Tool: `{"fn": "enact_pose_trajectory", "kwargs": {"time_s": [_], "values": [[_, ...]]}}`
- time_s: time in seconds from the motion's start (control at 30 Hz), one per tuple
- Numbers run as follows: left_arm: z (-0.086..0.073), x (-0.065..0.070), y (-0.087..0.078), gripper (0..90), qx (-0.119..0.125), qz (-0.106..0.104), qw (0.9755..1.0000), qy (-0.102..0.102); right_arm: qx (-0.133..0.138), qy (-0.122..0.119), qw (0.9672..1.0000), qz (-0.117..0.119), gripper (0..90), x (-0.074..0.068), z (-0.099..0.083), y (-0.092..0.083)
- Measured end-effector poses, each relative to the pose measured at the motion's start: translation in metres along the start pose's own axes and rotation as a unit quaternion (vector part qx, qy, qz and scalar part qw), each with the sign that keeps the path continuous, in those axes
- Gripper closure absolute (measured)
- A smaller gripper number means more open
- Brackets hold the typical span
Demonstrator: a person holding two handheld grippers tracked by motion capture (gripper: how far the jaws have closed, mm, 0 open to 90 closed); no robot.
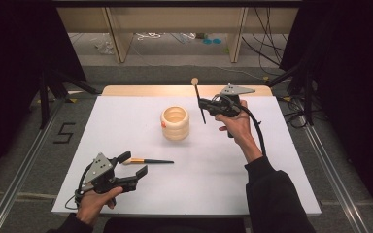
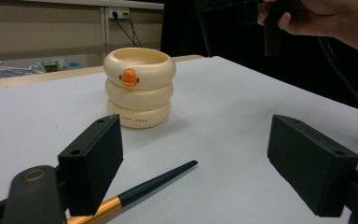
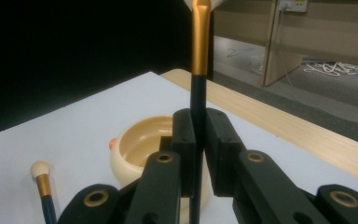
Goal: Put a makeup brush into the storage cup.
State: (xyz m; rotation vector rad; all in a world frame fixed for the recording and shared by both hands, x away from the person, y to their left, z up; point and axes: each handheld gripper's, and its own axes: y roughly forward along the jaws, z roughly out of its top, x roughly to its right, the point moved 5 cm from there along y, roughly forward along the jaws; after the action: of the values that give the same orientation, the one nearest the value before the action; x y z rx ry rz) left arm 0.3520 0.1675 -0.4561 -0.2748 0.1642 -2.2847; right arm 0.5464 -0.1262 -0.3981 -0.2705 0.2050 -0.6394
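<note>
A cream duck-faced cup [image 1: 175,124] made of stacked rings stands mid-table. To its right, my right gripper [image 1: 204,104] is raised and shut on a dark-handled brush [image 1: 199,99], held upright with its pale head on top. In the right gripper view the jaws [image 3: 199,126] pinch the brush's dark handle [image 3: 198,100] below its gold ferrule, with the cup [image 3: 137,149] behind. A second brush [image 1: 150,160] lies flat on the table at front left. My left gripper [image 1: 134,163] is open beside its head end. In the left gripper view this brush [image 2: 151,185] lies between the open jaws [image 2: 200,163].
The white table top [image 1: 272,160] ends in a wooden strip [image 1: 145,90] at the far side. Black stands and cables sit on the floor to both sides. The person's right hand [image 2: 326,18] hangs above the cup's [image 2: 140,88] right.
</note>
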Motion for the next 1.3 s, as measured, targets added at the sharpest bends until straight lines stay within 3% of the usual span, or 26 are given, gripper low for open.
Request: {"fn": "enact_pose_trajectory", "kwargs": {"time_s": [0.47,0.5,0.53,0.6,0.63,0.87,0.93,1.3], "values": [[0.000,-0.001,0.000,17.8,-0.001,0.002,1.0000,0.002,0.017,-0.018,0.9997,0.008,83.0,-0.014,0.021,0.021],[-0.001,-0.001,0.000,17.8,-0.002,0.002,1.0000,0.001,0.020,-0.018,0.9995,0.014,83.0,-0.017,0.023,0.025],[-0.001,0.001,0.000,17.8,-0.003,0.006,0.9999,-0.014,0.020,-0.018,0.9995,0.014,83.0,-0.017,0.023,0.025],[-0.001,0.001,0.000,18.1,-0.001,0.000,0.9999,-0.011,0.023,-0.020,0.9995,0.012,83.0,-0.017,0.024,0.028],[-0.001,0.000,0.000,18.1,-0.004,0.000,1.0000,0.001,0.021,-0.017,0.9995,0.013,83.0,-0.016,0.023,0.031],[-0.001,0.000,0.002,18.2,-0.002,-0.002,1.0000,0.003,0.024,-0.028,0.9991,0.020,83.0,-0.021,0.028,0.040],[0.000,-0.002,0.001,18.1,0.000,0.003,0.9999,0.014,0.026,-0.030,0.9989,0.025,83.0,-0.025,0.030,0.045],[-0.002,-0.001,0.001,18.1,-0.006,0.003,1.0000,0.003,0.037,-0.016,0.9988,0.029,83.0,-0.022,0.029,0.054]]}}
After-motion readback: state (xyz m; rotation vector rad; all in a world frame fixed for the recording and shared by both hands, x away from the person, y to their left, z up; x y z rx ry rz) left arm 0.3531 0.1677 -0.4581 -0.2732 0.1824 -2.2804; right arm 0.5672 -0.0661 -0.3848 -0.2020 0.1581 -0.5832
